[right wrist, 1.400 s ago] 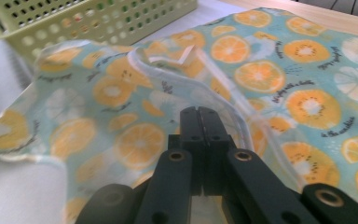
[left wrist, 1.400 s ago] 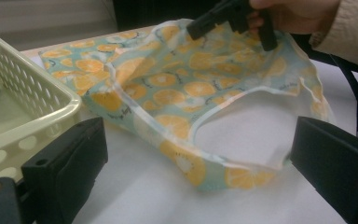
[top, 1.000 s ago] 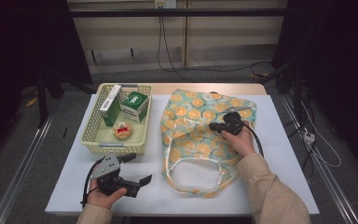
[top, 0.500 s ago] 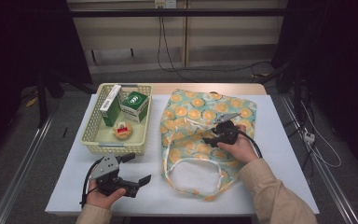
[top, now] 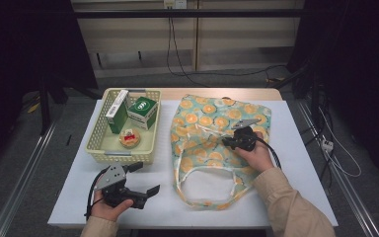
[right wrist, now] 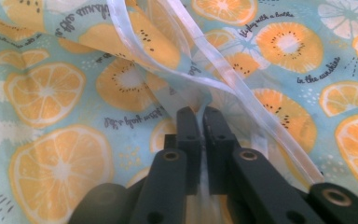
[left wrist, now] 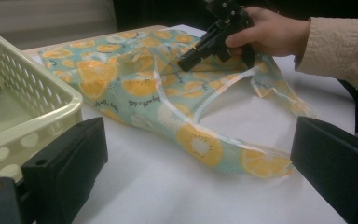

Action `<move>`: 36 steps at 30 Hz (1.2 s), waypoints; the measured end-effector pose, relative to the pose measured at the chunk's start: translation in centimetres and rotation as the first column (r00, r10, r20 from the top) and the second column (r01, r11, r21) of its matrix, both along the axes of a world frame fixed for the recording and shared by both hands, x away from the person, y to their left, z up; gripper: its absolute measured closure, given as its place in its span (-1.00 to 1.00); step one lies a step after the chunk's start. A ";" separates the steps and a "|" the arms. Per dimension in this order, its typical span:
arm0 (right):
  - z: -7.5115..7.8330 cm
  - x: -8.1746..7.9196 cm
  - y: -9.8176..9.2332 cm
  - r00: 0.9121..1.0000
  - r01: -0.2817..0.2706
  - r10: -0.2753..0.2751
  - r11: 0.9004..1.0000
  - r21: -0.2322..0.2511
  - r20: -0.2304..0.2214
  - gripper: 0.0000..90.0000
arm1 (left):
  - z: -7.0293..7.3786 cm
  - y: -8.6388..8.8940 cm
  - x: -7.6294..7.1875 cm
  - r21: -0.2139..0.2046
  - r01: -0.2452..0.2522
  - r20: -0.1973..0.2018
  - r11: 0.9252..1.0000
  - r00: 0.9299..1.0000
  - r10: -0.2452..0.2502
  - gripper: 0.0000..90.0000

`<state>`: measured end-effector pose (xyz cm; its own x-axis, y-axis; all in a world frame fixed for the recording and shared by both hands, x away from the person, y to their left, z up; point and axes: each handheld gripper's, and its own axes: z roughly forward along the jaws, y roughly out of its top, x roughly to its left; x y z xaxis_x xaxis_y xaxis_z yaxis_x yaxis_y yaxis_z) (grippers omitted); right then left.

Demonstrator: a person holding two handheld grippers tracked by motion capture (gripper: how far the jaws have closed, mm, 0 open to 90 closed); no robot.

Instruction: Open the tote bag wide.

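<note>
On the white table (top: 296, 163), a thin turquoise fabric tote bag printed with orange slices (top: 212, 123) lies flat just right of a cream perforated plastic basket (top: 98, 143), its mouth turned toward the person. That basket holds a green carton (top: 142, 111), a slim white-and-green box (top: 116, 109) and a small round item I cannot identify.

At the bag's middle, the right gripper (right wrist: 200, 119) has just been closing; its fingers now stand together, pinching a fold of the cloth beside the pale ribbon handle (right wrist: 242, 93). To do this step well, I judge the pinch should take the top layer alone and then rise gently, so the mouth opens without dragging the whole bag across the table.

Near the table's front edge, below the basket, the left gripper (top: 143, 178) rests in its hand with fingers wide apart, nothing between them, aimed toward the bag. The right hand (left wrist: 270, 32) is angled downward over the bag, wrist bent, sleeve trailing back toward the person.
</note>
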<state>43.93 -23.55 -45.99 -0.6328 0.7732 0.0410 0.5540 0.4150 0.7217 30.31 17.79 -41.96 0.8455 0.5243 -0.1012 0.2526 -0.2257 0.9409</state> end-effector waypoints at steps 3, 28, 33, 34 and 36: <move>0.1 0.1 0.0 1.000 0.016 -0.015 1.000 0.013 -0.021 0.99 | 0.0 -0.1 0.0 -0.005 -0.001 -0.005 1.000 1.000 0.001 -0.92; 7.4 1.3 1.3 0.997 0.049 -0.057 0.989 0.141 0.055 1.00 | 0.4 -0.2 0.2 -0.018 -0.004 -0.005 1.000 1.000 0.004 -0.92; 8.1 1.9 1.3 0.996 0.061 -0.071 0.985 0.159 0.057 1.00 | 0.4 -0.2 0.3 -0.021 -0.006 -0.008 1.000 1.000 0.006 -0.92; 8.3 2.0 1.4 0.996 0.061 -0.072 0.984 0.166 0.059 1.00 | 0.4 -0.2 0.3 -0.019 -0.005 -0.007 1.000 1.000 0.005 -0.92; 8.2 2.0 1.6 0.996 0.054 -0.064 0.985 0.161 0.061 1.00 | 0.4 -0.3 0.2 -0.019 -0.004 -0.007 1.000 1.000 0.004 -0.92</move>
